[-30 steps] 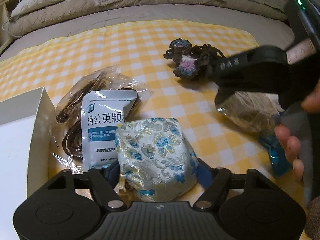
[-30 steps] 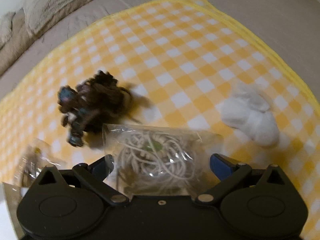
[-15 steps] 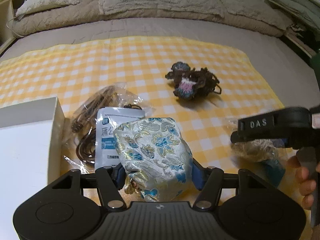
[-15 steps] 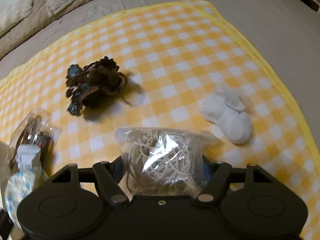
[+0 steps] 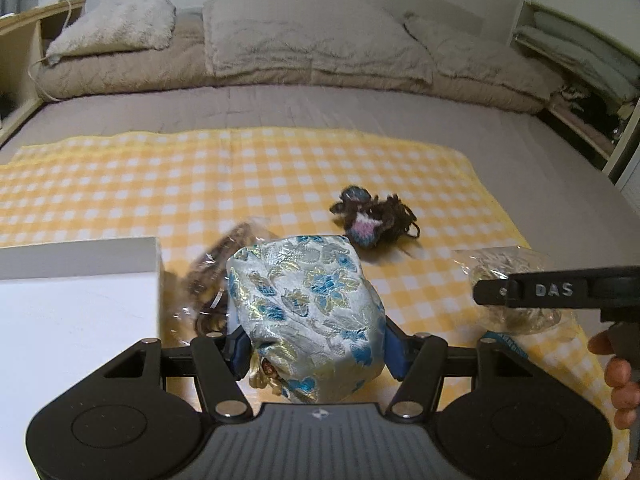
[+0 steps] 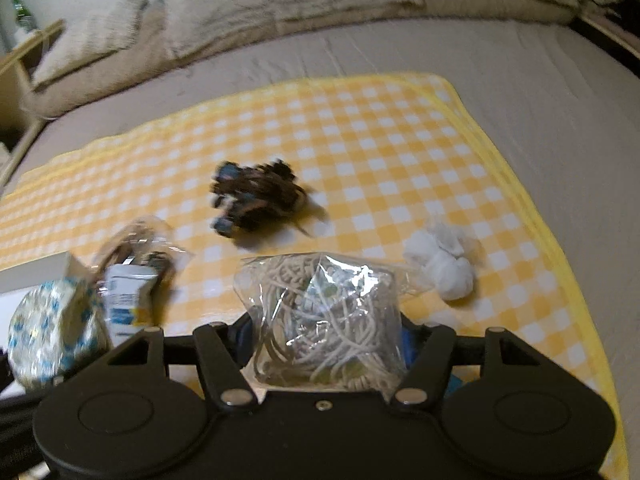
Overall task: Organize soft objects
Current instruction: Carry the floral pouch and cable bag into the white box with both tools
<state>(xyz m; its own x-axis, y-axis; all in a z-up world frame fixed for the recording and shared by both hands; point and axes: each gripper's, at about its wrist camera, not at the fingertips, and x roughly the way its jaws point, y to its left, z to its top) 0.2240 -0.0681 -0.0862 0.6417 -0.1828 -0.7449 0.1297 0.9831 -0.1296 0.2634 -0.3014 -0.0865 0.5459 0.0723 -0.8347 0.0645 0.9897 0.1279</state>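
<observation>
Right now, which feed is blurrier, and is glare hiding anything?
Right wrist view: motion smear on the dark crochet bundle and brocade pouch; glare flecks on the bag of white cord, contents readable. Left wrist view: sharper, fisheye-bent, white box washed out.

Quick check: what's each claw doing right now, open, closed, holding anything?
Left claw: closed on the floral brocade pouch.
Right claw: closed on the clear bag of white cord.

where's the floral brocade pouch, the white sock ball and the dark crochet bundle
silver-blue floral brocade pouch (image 5: 306, 308), left wrist view, middle of its front
white rolled sock ball (image 6: 442, 262), right wrist view, its centre
dark brown crochet yarn bundle (image 6: 258, 200), right wrist view, its middle
</observation>
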